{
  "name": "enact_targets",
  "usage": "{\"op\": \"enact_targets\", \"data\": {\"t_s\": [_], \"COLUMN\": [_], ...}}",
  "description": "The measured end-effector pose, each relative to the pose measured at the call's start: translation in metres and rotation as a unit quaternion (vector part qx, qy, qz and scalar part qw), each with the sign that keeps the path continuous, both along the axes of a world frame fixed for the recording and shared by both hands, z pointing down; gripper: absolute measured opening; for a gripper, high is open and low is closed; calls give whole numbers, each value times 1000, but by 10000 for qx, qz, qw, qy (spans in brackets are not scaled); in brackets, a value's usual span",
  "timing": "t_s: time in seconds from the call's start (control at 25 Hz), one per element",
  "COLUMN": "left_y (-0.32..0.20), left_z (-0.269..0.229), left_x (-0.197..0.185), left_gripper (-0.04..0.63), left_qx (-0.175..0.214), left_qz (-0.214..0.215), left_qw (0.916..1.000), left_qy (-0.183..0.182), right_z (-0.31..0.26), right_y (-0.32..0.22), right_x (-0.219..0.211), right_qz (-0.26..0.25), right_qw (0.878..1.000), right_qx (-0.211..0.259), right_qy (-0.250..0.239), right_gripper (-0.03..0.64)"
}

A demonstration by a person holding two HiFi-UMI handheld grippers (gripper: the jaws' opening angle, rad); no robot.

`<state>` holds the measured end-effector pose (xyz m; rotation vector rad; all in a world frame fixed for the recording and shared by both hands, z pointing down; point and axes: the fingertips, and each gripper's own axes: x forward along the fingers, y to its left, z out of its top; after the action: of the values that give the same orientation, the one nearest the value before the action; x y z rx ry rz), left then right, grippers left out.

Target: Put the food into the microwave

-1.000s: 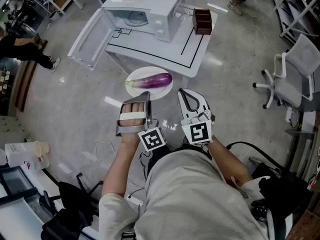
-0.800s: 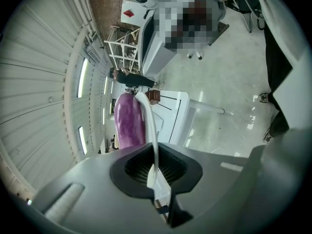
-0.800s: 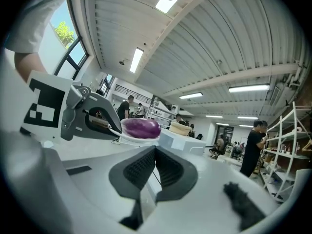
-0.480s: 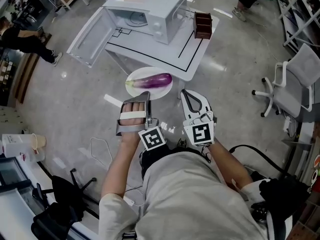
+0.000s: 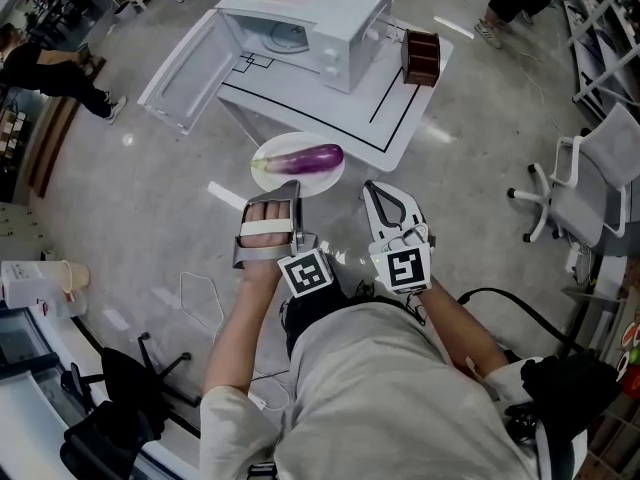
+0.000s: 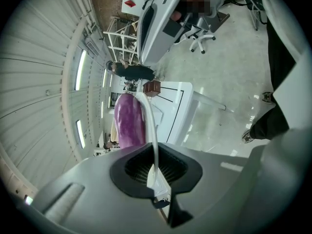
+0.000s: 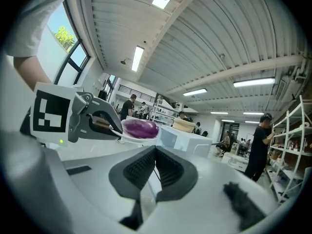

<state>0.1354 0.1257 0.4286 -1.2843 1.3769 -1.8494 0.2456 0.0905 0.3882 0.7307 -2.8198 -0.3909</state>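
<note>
Left gripper (image 5: 284,190) is clamped on the rim of the round white plate (image 5: 268,174), which carries the glossy purple eggplant (image 5: 305,158) clear of the table. Right gripper (image 5: 376,192), just beside it, has its jaws pressed together on nothing. Beyond, on the white table (image 5: 400,118), the white microwave (image 5: 325,28) stands with its door (image 5: 190,68) swung open. By my judgement the pickup is done; the carry and the placing inside are left.

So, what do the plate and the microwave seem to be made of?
Plate: white, smooth and slightly glossy with a thin rim. It is probably ceramic or melamine, but the look leaves that open.
Microwave: plain white casing with an even, matte-looking surface, likely painted metal or plastic.
</note>
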Motion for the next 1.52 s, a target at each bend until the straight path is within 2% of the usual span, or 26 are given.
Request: {"op": "enact_targets", "data": {"t_s": [0.28, 0.56, 0.92, 1.16, 1.52], "left_y": [-31, -75, -111, -129, -147], "left_z": [11, 8, 14, 23, 34], "left_x": [-49, -124, -208, -227, -235], "left_gripper": [31, 31, 31, 31, 31], "left_qx": [8, -9, -32, -34, -121], "left_qz": [214, 712, 1281, 1635, 1776], "left_qw": [9998, 9975, 9917, 9864, 9837], "left_qy": [46, 24, 116, 132, 234], "right_z": [15, 12, 23, 33, 37], "right_y": [-25, -59, -74, -86, -108], "right_x": [-57, -135, -218, -243, -249], "right_qz": [38, 363, 700, 993, 1232], "right_qw": [9998, 9989, 9956, 9930, 9899], "right_qx": [-82, -13, -66, -167, -211], "right_qy": [155, 286, 619, 610, 672], "right_gripper": [11, 11, 11, 11, 11]}}
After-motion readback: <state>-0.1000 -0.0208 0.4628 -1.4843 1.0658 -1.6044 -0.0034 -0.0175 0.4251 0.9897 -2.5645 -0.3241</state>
